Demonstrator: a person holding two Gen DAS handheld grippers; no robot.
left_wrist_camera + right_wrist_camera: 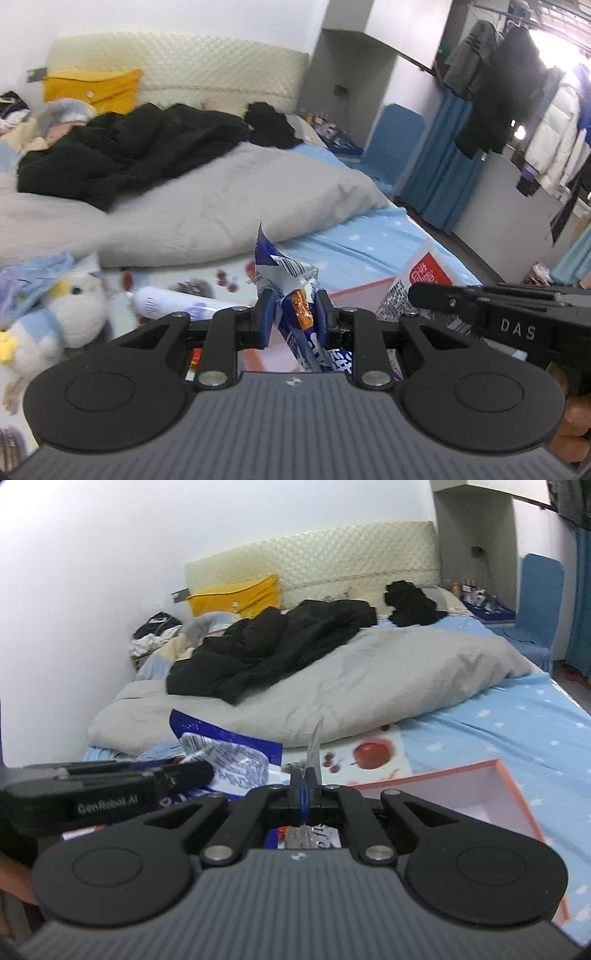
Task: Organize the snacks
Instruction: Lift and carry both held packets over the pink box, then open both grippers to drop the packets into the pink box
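Left wrist view: the left gripper (294,310) has its blue-padded fingers (266,317) clenched on a blue and white snack packet (291,280), which stands nearly upright between them, its crumpled top poking above the fingertips and its lower end trailing back toward the camera. The right gripper (306,775) is squeezed fully shut on a thin silvery wrapper edge (314,744) that sticks up just past its tips; whether this belongs to a separate snack, I cannot tell.

Taking the pink-rimmed box (461,794) as the landmark: it lies open on the bed (498,716), just beside the right gripper and slightly ahead of it. The left gripper with its packet sits on the far side of the right one from the box, so the right hand looks nearer. In the left wrist view a corner of that box (365,291) shows just behind the held packet, with a red and white bag (424,280) leaning at it. A white tube (166,301) and a plush toy (70,314) lie well away from the box.
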